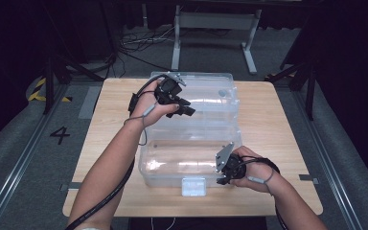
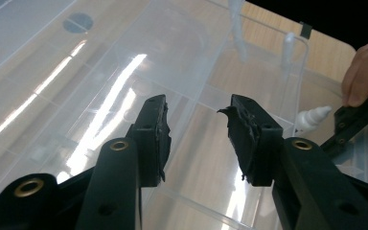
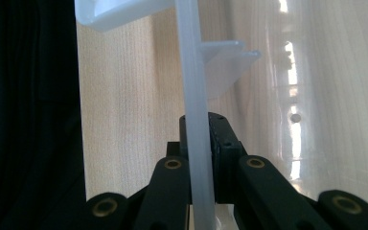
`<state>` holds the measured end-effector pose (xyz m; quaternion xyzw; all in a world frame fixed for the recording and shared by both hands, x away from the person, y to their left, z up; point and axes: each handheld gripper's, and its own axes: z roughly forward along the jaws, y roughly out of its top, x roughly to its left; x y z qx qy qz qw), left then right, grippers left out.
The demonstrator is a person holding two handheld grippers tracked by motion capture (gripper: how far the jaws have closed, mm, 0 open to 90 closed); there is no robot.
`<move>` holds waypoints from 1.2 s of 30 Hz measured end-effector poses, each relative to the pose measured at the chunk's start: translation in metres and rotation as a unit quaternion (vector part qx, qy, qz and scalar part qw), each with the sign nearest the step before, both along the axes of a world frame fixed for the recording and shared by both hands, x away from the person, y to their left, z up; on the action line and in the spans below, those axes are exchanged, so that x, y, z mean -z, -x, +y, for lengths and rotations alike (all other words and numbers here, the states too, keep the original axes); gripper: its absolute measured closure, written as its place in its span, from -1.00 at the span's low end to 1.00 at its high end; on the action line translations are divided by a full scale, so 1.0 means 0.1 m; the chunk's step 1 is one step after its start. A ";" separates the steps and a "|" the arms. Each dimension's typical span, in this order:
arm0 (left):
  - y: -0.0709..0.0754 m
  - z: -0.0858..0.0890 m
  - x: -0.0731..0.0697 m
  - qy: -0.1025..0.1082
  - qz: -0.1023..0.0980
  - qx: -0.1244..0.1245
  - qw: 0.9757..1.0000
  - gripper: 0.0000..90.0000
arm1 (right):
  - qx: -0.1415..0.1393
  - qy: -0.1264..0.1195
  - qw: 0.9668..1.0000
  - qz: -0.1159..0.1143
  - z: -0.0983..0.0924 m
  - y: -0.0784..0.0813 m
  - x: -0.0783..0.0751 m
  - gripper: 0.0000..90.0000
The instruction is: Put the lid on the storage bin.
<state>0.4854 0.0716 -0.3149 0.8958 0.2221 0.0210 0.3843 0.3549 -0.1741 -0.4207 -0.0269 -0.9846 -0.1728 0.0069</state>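
Nearest me, the right gripper (image 1: 223,181) is pinching the near right rim of the one clear plastic box (image 1: 172,165) on the wooden table (image 1: 278,124); its own view shows the thin wall (image 3: 195,143) clamped edge-on between the pads, which the high view hides. The box's long axis runs left to right, its hinged lid (image 1: 206,93) lying open behind it. Farther back, the left gripper (image 1: 184,109) hovers over the lid (image 2: 100,62), spread, nothing between its fingers (image 2: 249,139); two grippers in all.

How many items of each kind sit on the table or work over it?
Clear plastic storage box: 1
Clear lid, open behind the box: 1
Handheld grippers: 2, left gripper, right gripper
Total: 4
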 end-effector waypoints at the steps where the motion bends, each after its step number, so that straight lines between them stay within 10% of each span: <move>1: 0.00 0.00 0.00 0.000 -0.002 0.001 1.000 0.36 | 0.000 0.000 1.000 0.000 0.00 0.00 0.00 0.92; 10: -0.01 0.03 0.00 -0.005 -0.013 0.011 1.000 0.75 | 0.001 0.001 1.000 0.004 0.00 0.00 0.00 0.92; 36: 0.17 0.01 -0.10 -0.021 -0.016 0.037 0.999 0.84 | -0.001 -0.004 1.000 0.002 -0.01 0.00 0.01 0.91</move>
